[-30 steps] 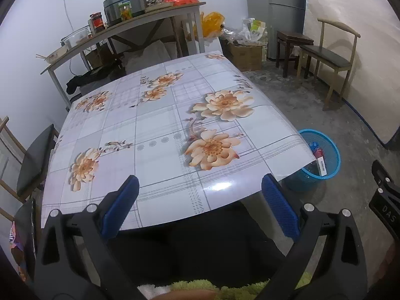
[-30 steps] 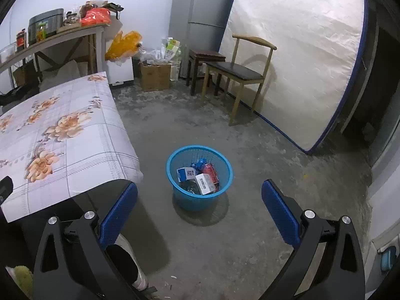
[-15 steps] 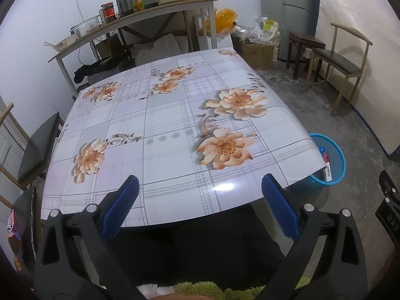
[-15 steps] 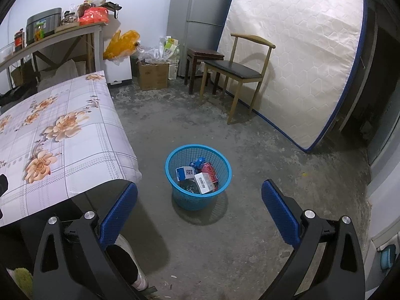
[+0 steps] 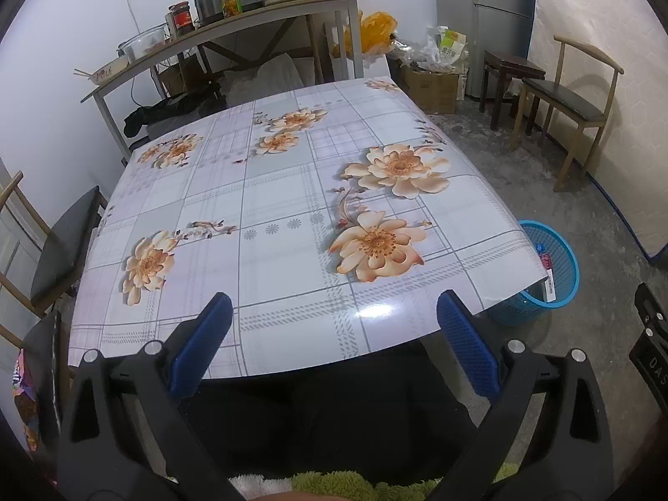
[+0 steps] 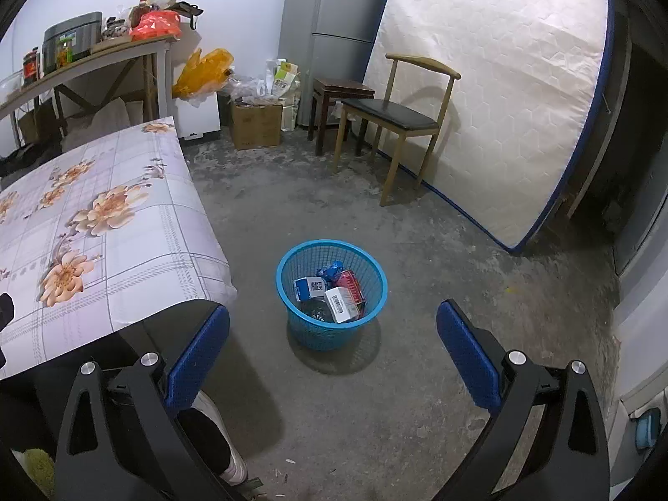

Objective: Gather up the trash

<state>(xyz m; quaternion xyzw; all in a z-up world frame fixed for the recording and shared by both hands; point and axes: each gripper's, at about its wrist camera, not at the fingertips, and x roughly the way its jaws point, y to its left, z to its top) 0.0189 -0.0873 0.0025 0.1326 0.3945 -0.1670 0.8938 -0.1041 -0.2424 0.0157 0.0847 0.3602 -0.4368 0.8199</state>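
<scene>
Down on the concrete floor (image 6: pixel 438 292), just beside the near corner of the table (image 5: pixel 267 192), one blue mesh basket (image 6: pixel 332 292) is seen standing upright, and the trash is held inside it: a white carton with blue print (image 6: pixel 309 288), a white box with a barcode label (image 6: pixel 344 304), a red packet (image 6: pixel 350 283) and a crumpled blue wrapper (image 6: pixel 331 269), four pieces that can be counted, with something dark beneath them that cannot be made out. Two grippers are shown, the left gripper (image 5: pixel 334 334) held over the table's near edge and the right gripper (image 6: pixel 332 344) held above the floor near the basket; on each, the blue pads are spread wide and nothing is gripped. The table is covered by a glossy floral cloth. One wooden chair (image 6: pixel 401 117), one dark stool (image 6: pixel 340 102), one mattress (image 6: pixel 492 83) leaned against the wall and one cluttered side table (image 5: pixel 234 29) are seen around the room.
</scene>
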